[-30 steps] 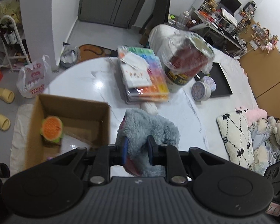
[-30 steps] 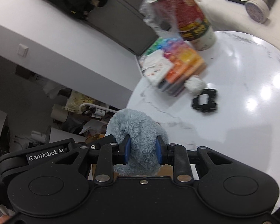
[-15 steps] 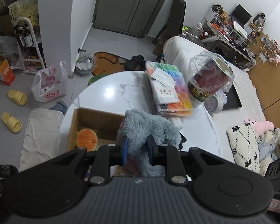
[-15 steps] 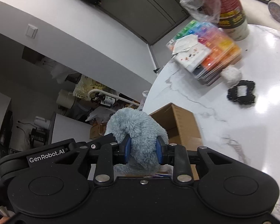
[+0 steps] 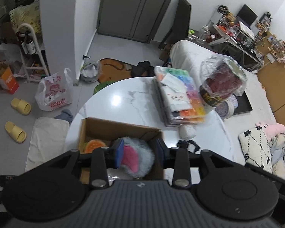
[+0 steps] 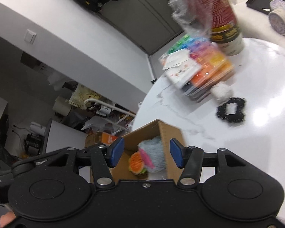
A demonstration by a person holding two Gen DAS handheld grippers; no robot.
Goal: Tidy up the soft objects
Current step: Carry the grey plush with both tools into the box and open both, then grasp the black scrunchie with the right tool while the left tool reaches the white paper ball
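Two soft things already lie in the cardboard box [image 5: 112, 128]: the grey plush toy [image 5: 136, 156], fuzzy with a pink patch showing, and the orange slice-shaped plush [image 5: 95, 146] just beside it on its left. The grey toy sits against the box's right wall, directly below and between your left gripper [image 5: 139, 153], whose pads are spread apart with nothing pinched. Your right gripper [image 6: 146, 154] is likewise spread wide and holds nothing; through it you see the same grey toy [image 6: 155, 154] down in the box [image 6: 171, 133], touching the orange plush [image 6: 136, 162]. From both views the toy looks released and resting inside, not hanging from either tool.

What is left for you lies further out on the white table [image 5: 127, 102]: a black scrunchie [image 5: 188, 144] and, just beyond it, a small white fluffy ball [image 5: 187, 132] touching the stack of colourful cases [image 5: 180, 98]. Both lie to the right of the box and forward of you. The scrunchie's longer side seems to run roughly across your line of reach, though blur makes that uncertain. Judging by the right wrist view, where the scrunchie [image 6: 230, 111] lies ahead and to the right, your right gripper seems the nearer one for the coming pick.
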